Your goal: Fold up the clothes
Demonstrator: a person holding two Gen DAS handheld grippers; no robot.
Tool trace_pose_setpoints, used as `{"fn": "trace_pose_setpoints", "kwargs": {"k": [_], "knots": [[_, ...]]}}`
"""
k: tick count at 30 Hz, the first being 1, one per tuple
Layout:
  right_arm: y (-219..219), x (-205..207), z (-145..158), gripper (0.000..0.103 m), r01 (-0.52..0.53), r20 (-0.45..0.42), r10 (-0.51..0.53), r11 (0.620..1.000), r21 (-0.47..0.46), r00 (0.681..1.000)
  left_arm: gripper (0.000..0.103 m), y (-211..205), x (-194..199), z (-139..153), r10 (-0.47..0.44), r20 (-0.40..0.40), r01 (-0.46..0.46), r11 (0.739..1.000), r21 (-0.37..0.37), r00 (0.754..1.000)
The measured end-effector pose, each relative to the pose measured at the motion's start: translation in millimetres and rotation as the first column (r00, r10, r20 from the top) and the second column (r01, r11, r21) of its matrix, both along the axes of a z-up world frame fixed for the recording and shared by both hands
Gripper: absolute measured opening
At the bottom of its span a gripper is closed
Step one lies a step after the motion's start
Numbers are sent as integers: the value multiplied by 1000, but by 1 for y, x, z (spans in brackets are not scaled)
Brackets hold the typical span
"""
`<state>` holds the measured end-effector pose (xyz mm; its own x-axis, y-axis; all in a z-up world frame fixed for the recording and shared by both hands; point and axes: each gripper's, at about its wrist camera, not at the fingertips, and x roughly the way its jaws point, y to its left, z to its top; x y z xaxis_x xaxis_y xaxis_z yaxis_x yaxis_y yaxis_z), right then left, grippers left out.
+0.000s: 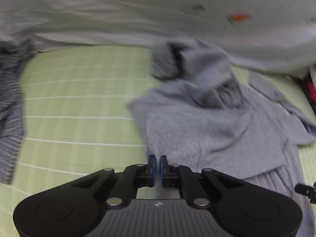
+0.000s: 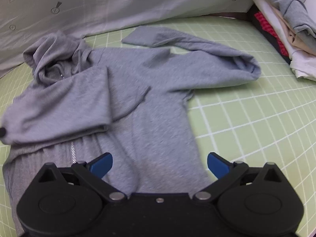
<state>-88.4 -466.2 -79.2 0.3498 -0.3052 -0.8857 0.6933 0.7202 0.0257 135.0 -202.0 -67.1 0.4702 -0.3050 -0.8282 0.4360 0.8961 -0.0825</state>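
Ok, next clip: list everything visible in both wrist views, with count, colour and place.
hoodie: one, grey, zipped, spread on the mat, one sleeve folded across its chest
mat: one, green with white grid, under everything
sheet: one, pale grey with carrot print, along the far edge
stack of clothes: one, grey, white, beige, red and black, far right
striped garment: one, dark blue, left edge
left gripper: fingers shut at the hoodie's edge
right gripper: fingers open over the hoodie's hem

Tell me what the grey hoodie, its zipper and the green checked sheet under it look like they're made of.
Grey hoodie: soft heathered knit, probably cotton jersey or fleece; matte, speckled, drapes in loose folds.
Zipper: looks like metal; small silvery teeth catch the light.
Green sheet: thin woven fabric, probably cotton; flat, matte, with a white grid, whether printed or woven in I can't tell.
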Motion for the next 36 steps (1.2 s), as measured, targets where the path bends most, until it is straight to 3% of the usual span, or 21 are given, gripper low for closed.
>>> {"fn": "trace_pose_setpoints", "kwargs": {"k": [2,4,6,8,10,12,13,14,15,16,17,24,27,30,36], "knots": [[4,6,0,103,-10,3,10,1000,4,1000,5,33,7,12,99,45,-100,995,23,994],[7,13,0,103,-22,6,22,1000,4,1000,5,77,18,24,234,100,-240,969,52,967],[10,17,1,103,-33,7,33,999,1,999,5,122,30,31,384,158,-401,911,95,910],[12,20,1,103,-42,7,43,999,-2,999,5,166,41,33,520,191,-547,826,136,832],[14,23,1,103,-49,6,49,999,-4,999,6,199,47,30,606,214,-642,742,194,766],[15,21,0,103,-49,5,49,999,0,999,11,215,45,29,662,202,-692,694,198,721],[16,20,0,103,-47,4,47,999,-1,999,21,223,44,28,688,194,-715,670,199,699],[15,18,0,103,-43,3,43,999,-2,999,36,226,40,28,706,175,-727,663,180,687],[14,16,0,103,-37,6,37,999,-2,999,45,223,37,29,708,158,-725,671,156,688],[12,14,1,103,-30,14,30,1000,-3,999,61,219,33,29,707,143,-722,680,131,692],[10,12,3,103,-22,25,22,1000,-6,999,70,211,29,29,692,135,-705,701,108,709],[-19,-5,23,103,15,114,-4,995,-96,994,84,106,8,29,465,42,-465,885,6,885],[-42,-17,33,103,21,158,0,991,-129,987,84,52,-14,36,344,31,-344,939,-20,938],[-68,-28,42,103,31,180,1,984,-174,984,85,13,-45,42,282,39,-281,959,-35,959],[-126,-35,47,103,-16,148,56,966,-259,987,89,-39,-95,49,250,-5,-250,966,-68,968]]}}
